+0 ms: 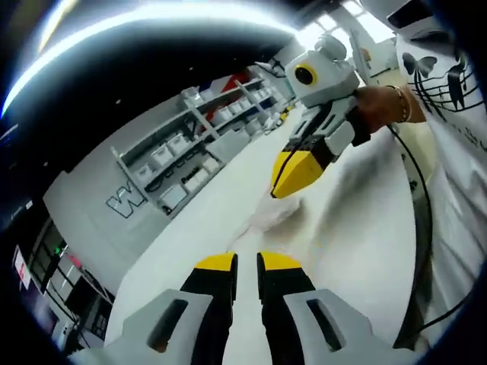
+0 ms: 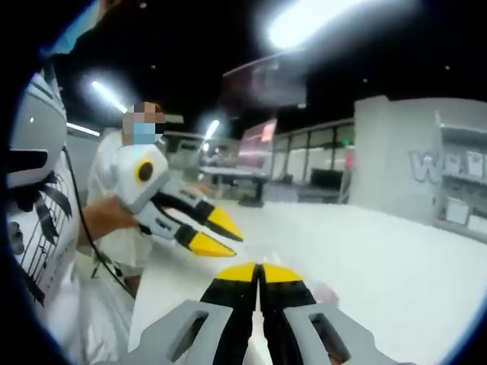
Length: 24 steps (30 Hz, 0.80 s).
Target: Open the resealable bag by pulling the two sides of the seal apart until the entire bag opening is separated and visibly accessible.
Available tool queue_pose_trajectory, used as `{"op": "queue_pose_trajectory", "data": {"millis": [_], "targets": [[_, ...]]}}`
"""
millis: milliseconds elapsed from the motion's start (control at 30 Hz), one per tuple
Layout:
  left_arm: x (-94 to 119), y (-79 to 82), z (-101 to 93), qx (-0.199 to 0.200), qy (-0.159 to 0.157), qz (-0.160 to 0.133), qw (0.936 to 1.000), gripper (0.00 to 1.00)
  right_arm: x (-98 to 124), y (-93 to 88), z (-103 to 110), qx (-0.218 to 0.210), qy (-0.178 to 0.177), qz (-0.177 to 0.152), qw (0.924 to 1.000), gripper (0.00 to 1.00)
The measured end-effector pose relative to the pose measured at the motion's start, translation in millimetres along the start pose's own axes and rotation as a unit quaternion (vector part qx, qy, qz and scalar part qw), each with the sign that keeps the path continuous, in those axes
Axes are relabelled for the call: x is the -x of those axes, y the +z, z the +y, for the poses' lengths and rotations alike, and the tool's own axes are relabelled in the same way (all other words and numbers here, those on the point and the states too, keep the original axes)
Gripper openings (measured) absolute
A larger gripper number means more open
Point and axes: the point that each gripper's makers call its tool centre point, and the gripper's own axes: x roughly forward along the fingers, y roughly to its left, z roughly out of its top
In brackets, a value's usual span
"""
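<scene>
While the yellow-tipped fingers of the left gripper (image 1: 246, 262) stood a little apart with nothing between them, the right gripper (image 1: 293, 173) had its fingers pressed together, pinching the near-see-through plastic resealable bag (image 1: 268, 215). That bag lay on the white counter (image 1: 358, 243), straight ahead of the left fingers and under the right ones. I think the left must reach forward.

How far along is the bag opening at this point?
Nothing looks done: the bag lies blurred on the table, its seal unreadable. In hand: right gripper, jaws shut, tips at the bag; left gripper open, apart from it. Left: gripping both sides and pulling.
</scene>
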Motion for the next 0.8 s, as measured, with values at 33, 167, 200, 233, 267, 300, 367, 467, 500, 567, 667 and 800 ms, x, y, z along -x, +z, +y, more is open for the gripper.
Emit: {"op": "queue_pose_trajectory", "data": {"millis": [33, 167, 200, 233, 267, 300, 367, 467, 500, 567, 667, 800], "targets": [[0, 2.6, 1.1, -0.006, 0.002, -0.005, 1.0000, 0.10, 0, 0.2, 0, 0.000, 0.000, 0.000, 1.0000, 0.00], [0, 11.4, 2.7, -0.037, 0.006, -0.015, 0.9992, 0.09, -1, 1.3, -1, -0.001, -0.001, -0.001, 1.0000, 0.00], [-1, 13.4, 2.1, -0.047, 0.005, -0.016, 0.9987, 0.09, -1, 1.5, -1, -0.001, -0.001, -0.002, 1.0000, 0.00], [-2, 15.0, 1.1, -0.056, 0.003, -0.017, 0.9983, 0.09, -1, 2.2, -1, -0.002, -0.001, -0.003, 1.0000, 0.00], [-3, 15.9, 0.2, -0.064, 0.001, -0.018, 0.9978, 0.08, -1, 2.6, -1, -0.003, -0.001, -0.003, 1.0000, 0.00], [-3, 16.5, -0.5, -0.068, -0.001, -0.018, 0.9975, 0.08, -1, 3.0, -1, -0.003, -0.001, -0.004, 1.0000, 0.00], [-6, 16.2, -1.9, -0.082, -0.005, -0.015, 0.9965, 0.08, -1, 3.5, -1, -0.004, -0.001, -0.004, 1.0000, 0.00], [-8, 14.5, -0.5, -0.108, 0.000, -0.005, 0.9942, 0.07, -1, 4.2, -1, -0.005, 0.000, -0.004, 1.0000, 0.00], [-8, 14.6, 0.0, -0.111, 0.001, -0.004, 0.9938, 0.07, -1, 4.4, -1, -0.005, 0.000, -0.004, 1.0000, 0.00], [-8, 15.7, 1.4, -0.118, 0.003, -0.006, 0.9930, 0.06, 0, 4.8, -2, -0.006, 0.000, -0.004, 1.0000, 0.00], [-8, 17.3, 1.4, -0.124, 0.001, -0.008, 0.9922, 0.05, 0, 5.6, -2, -0.007, 0.001, -0.005, 1.0000, 0.00], [-10, 14.2, 0.4, -0.132, -0.004, 0.001, 0.9912, 0.05, -1, 5.9, -2, -0.007, 0.002, -0.005, 1.0000, 0.00]]}}
